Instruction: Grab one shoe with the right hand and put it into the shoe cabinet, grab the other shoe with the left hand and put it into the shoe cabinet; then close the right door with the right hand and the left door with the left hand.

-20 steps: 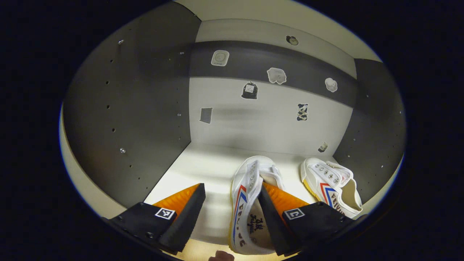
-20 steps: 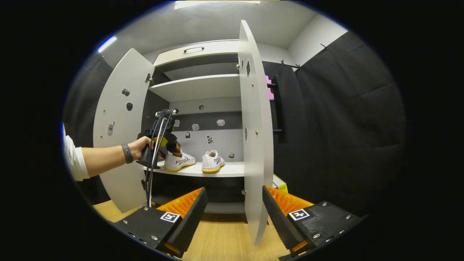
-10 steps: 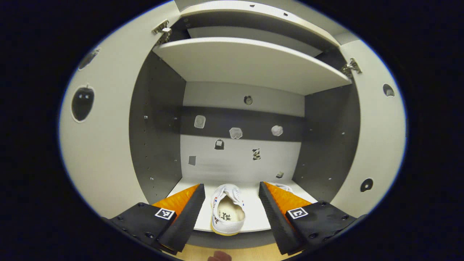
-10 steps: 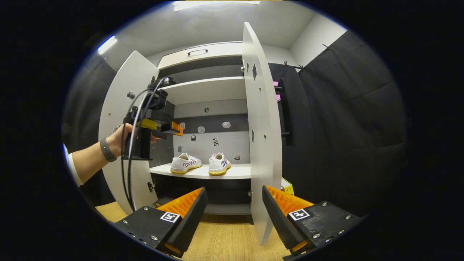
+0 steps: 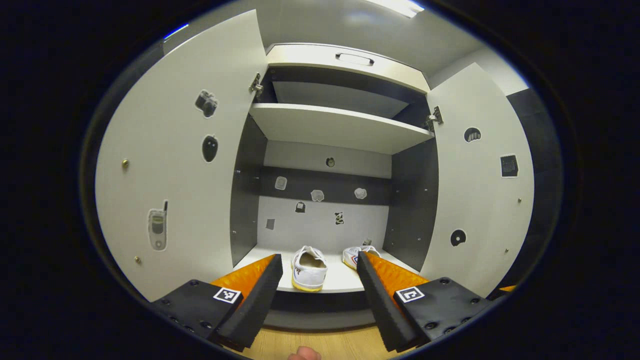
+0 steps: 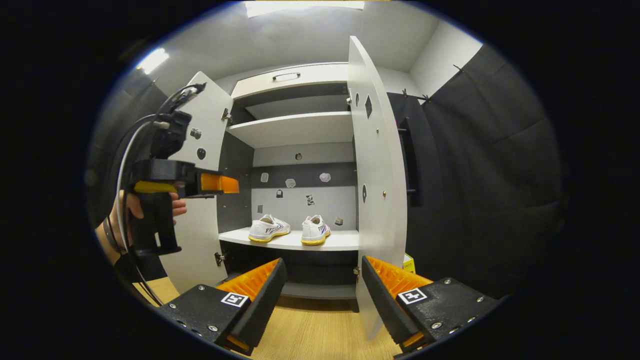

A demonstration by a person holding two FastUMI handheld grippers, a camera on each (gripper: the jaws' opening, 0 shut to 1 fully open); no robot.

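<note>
Both shoes [image 6: 270, 229] [image 6: 315, 231] sit on the cabinet [image 6: 292, 131] shelf. Both grippers [image 5: 319, 292] [image 6: 320, 300] hang empty, jaws wide. Next, I'd guess: the right door [image 6: 377, 180] needs pushing shut.

The floor [image 6: 310, 330] is of light wood. The ceiling [image 6: 300, 30] is white, with a bright lamp [image 6: 152, 60] at its left edge. Black cloth [image 6: 480, 165] covers the right wall. A yellow box [image 6: 409, 262] stands on the floor.
</note>
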